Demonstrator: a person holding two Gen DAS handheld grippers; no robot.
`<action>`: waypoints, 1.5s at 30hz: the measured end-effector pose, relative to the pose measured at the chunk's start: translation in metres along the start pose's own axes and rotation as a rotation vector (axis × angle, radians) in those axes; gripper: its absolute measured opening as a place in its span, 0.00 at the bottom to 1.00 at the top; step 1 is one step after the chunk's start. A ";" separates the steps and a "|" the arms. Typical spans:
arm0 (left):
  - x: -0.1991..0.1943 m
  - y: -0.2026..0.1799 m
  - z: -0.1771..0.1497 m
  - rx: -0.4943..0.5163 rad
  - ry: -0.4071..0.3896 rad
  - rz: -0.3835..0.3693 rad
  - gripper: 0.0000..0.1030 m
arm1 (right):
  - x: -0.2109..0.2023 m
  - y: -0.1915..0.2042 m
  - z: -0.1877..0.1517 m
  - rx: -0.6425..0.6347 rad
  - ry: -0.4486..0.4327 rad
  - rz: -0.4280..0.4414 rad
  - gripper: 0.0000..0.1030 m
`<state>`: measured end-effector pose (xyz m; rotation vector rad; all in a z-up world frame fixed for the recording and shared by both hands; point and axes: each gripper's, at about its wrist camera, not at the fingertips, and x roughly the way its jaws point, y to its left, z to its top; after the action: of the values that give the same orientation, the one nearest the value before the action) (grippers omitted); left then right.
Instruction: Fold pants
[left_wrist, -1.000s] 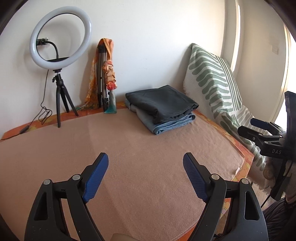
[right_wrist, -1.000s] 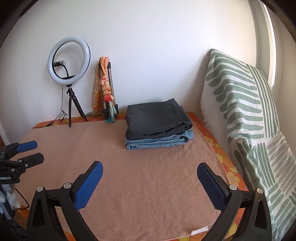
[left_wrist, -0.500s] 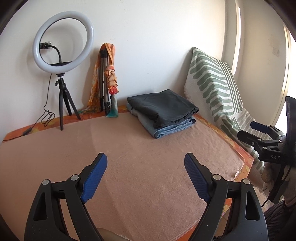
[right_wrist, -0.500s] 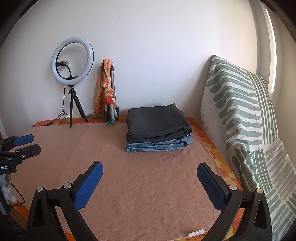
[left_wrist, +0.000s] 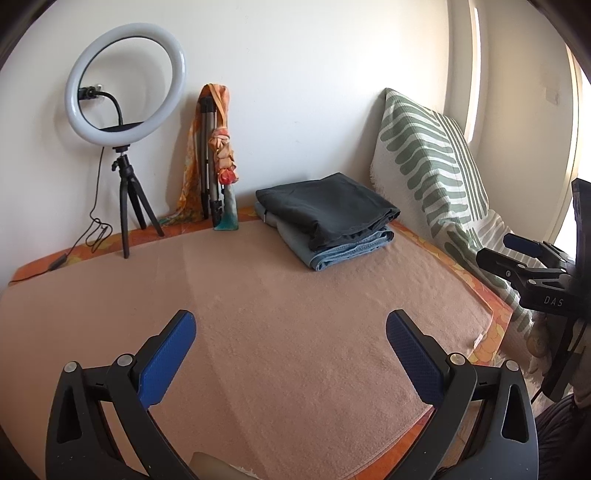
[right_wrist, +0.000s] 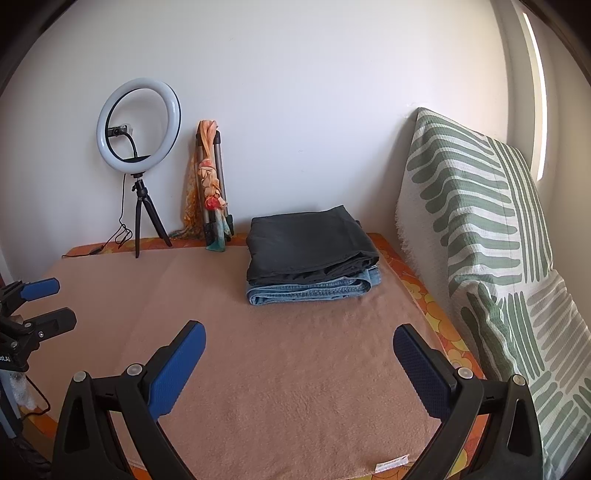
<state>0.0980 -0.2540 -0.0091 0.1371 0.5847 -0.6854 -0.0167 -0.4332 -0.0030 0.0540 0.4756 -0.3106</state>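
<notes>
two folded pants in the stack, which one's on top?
The dark grey pants are on top; the light blue jeans lie beneath, only their folded edge showing.

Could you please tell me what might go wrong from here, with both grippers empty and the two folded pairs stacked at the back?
1. The dark pants lie on the jeans; grabbing the top pair could drag the jeans and undo their fold.
2. The stack sits near the scarf-wrapped tripod leaning on the wall; a wide reach might knock it over.
3. The left gripper, whose jaws are opening, and the right gripper hold nothing, so any pull on the blanket could shift the stack.
</notes>
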 end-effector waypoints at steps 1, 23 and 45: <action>0.000 0.000 0.000 0.001 0.000 0.001 1.00 | 0.000 0.000 0.000 0.000 0.000 -0.001 1.00; 0.000 -0.002 0.000 0.020 0.005 0.001 1.00 | 0.003 -0.002 -0.002 0.006 0.013 0.000 1.00; -0.006 -0.007 0.000 0.047 -0.017 0.023 1.00 | 0.002 0.001 -0.002 0.004 0.015 0.004 1.00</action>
<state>0.0903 -0.2560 -0.0053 0.1818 0.5501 -0.6774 -0.0156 -0.4326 -0.0060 0.0609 0.4894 -0.3072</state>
